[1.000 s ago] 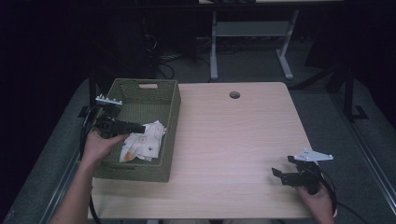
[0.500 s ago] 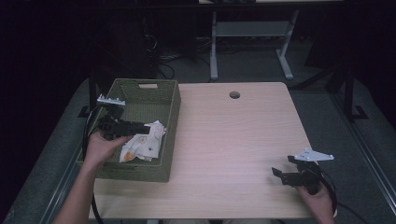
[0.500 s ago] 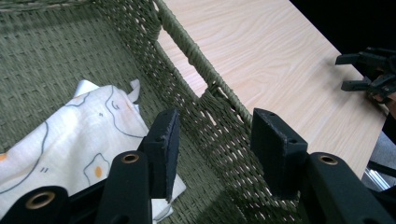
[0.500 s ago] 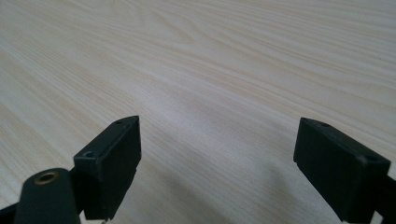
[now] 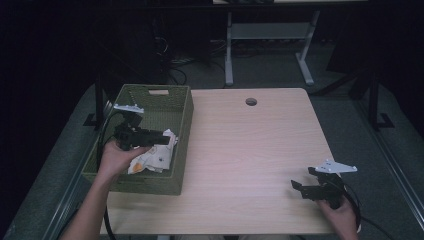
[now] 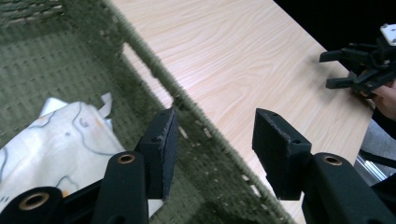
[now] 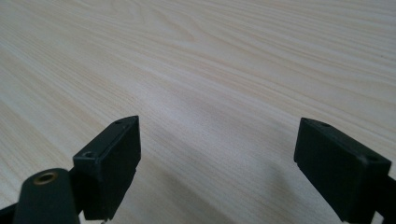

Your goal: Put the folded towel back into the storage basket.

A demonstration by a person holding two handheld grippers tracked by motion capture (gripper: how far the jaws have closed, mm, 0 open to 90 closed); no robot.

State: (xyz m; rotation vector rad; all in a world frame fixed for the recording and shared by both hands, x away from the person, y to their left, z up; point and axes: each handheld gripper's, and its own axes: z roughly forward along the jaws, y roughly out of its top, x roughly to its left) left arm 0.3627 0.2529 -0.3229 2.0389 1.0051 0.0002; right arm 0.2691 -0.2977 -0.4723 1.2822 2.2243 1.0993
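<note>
Since a moment ago my left gripper (image 5: 159, 137) has lifted a little and slid back toward my side of the green woven basket (image 5: 181, 107). Its jaws have just been opening, and nothing is between them. My right gripper (image 5: 301, 186) has stayed where it was.

From the high view I count one basket, one crumpled white paper wrapper with orange marks (image 5: 156, 157), and two grippers. The wrapper lies inside the basket, near its right wall. My left gripper hangs over the basket, just above the wrapper. My right gripper sits low at the near right corner of the light wooden table (image 5: 250, 150), well apart from the basket. The table has one small round hole (image 5: 251, 102) near its far edge. The room around it is dark, with a grey floor and a white metal stand (image 5: 270, 35) behind.

From the left gripper view, my left gripper (image 6: 212, 140) is let go, with the basket wall (image 6: 154, 74) past it and the wrapper (image 6: 56, 144) at the left.

From the right gripper view, my right gripper (image 7: 217, 144) is spread wide over bare wood, holding nothing.
</note>
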